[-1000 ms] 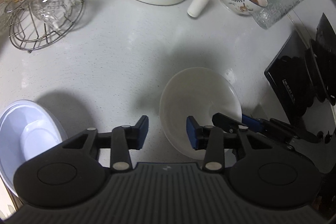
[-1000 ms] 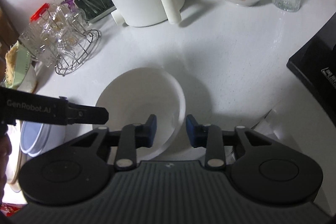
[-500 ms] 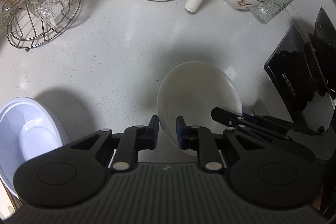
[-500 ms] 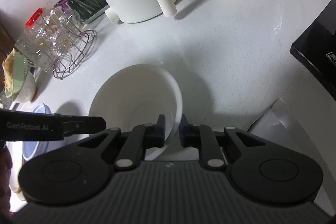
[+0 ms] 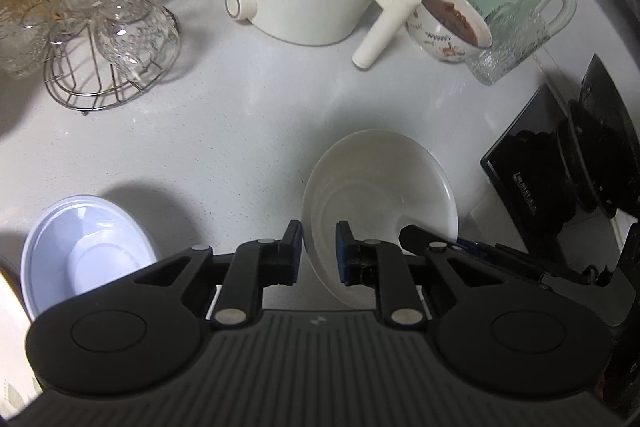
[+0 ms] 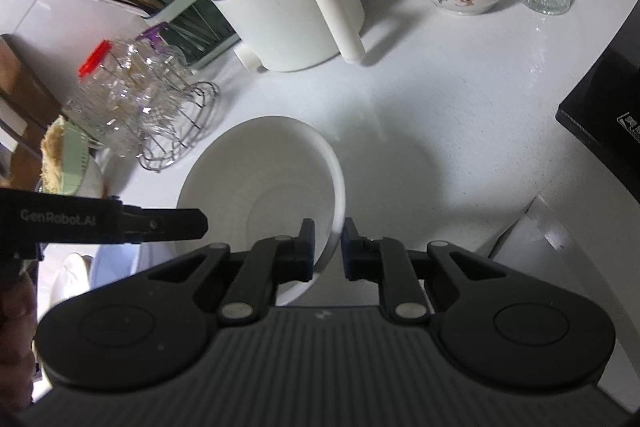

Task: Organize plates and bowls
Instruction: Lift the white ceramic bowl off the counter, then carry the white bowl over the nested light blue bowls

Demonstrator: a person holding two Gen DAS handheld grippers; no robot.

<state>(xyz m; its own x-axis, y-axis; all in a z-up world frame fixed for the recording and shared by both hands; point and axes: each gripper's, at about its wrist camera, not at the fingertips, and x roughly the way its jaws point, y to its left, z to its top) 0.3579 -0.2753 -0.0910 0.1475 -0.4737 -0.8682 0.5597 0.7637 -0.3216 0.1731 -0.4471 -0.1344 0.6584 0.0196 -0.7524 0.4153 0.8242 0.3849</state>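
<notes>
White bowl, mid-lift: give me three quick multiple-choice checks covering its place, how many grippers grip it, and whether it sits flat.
1. Where is the white bowl?
A. between glass rack and black appliance
B. inside the pot
C. stacked in the bluish bowl

2. How many grippers clamp its rim?
A. none
B. one
C. two

3. How does it sit?
A. upside down
B. tilted
C. flat on the counter

Answers:
1 A: the glass rack is left of it and the black appliance is right.
2 C: left gripper and right gripper each straddle the rim.
3 B: its opening faces sideways in the left wrist view.
</notes>
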